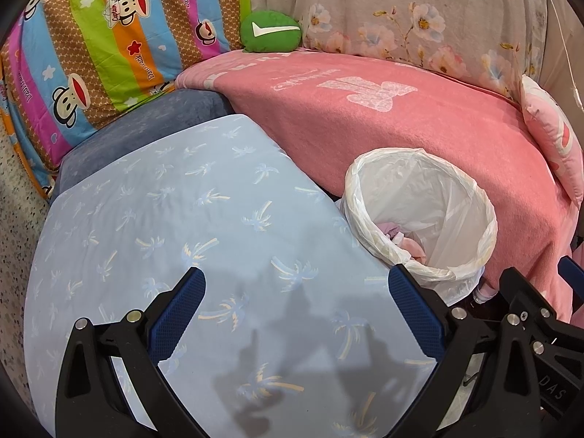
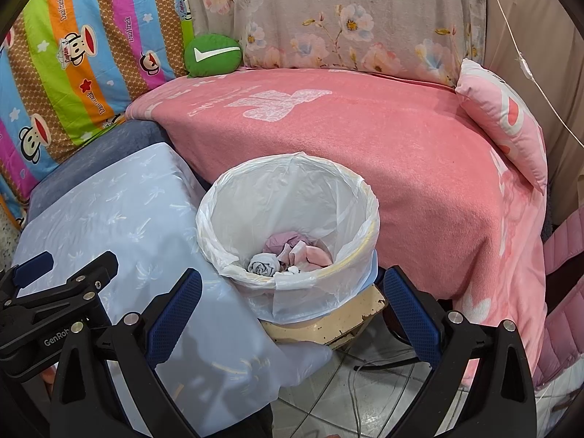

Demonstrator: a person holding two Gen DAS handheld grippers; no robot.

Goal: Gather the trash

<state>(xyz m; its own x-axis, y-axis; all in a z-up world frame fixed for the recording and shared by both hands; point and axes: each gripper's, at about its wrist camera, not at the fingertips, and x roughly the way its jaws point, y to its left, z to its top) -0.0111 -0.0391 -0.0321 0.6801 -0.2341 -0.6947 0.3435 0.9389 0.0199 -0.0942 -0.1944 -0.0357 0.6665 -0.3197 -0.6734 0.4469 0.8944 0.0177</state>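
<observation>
The pale-blue cover [image 1: 182, 219] lay bare; the lined bin [image 2: 288, 219] sat just ahead of the right gripper [image 2: 292, 303] (nearer), both grippers' fingers apart, including the left gripper [image 1: 295, 303].

Your left gripper [image 1: 295, 310] hangs over the pale blue palm-printed cloth [image 1: 175, 219] with its blue-padded fingers [image 1: 179, 314] spread wide and nothing between them; its shadow falls on the cloth below. Beside the right finger stands the round bin lined with a white plastic bag [image 1: 471, 197]; crumpled pink and white scraps [image 1: 405, 242] lie at its bottom. Behind it you see the pink fleece blanket [image 1: 383, 127], a green round cushion with a white tick [image 1: 272, 33], and the striped monkey-print quilt [image 1: 91, 54]; your right gripper's black frame [image 1: 536, 328] shows at the lower right edge.
</observation>
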